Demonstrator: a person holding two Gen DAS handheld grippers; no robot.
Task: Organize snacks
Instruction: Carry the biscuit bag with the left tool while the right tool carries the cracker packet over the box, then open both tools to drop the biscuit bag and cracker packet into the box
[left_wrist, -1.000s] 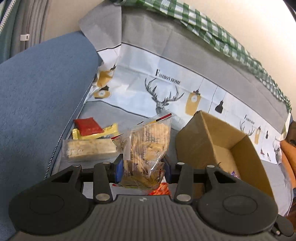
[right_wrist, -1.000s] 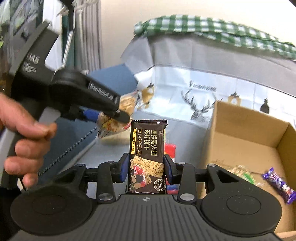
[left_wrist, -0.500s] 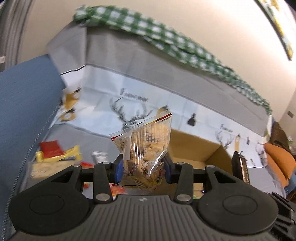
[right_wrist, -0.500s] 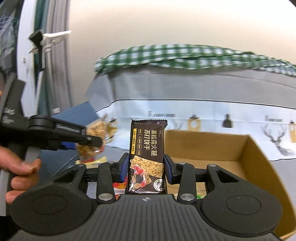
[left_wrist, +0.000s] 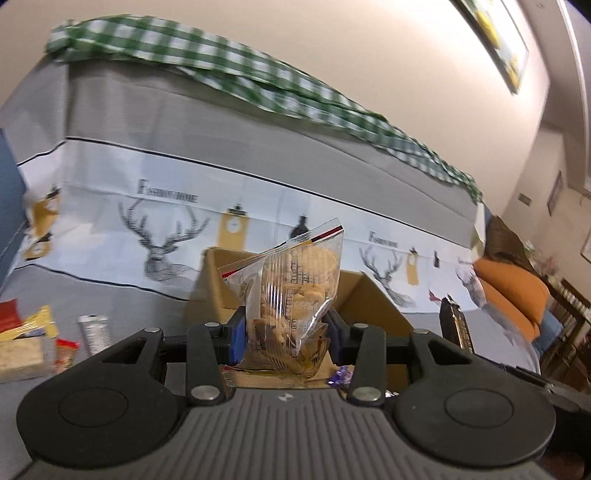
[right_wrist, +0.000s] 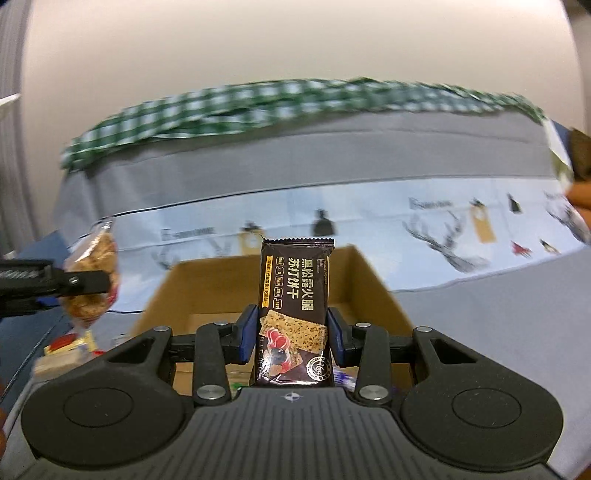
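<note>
Both hands have swung across from the snack pile, and the cardboard box now sits straight ahead of both sets of jaws, where a second ago it lay off to the right. That puts both snacks close to the drop, I'd say.

The left gripper is clamped on a clear cookie bag, pads pressing its lower half. The bag stands up out of the jaws, long axis near upright, sealed top tipped a little right.

The right gripper is closed on a dark cracker packet, long axis upright, crimped end on top, printed face toward the camera.

The leftover snacks lie down left of the left jaws.
</note>
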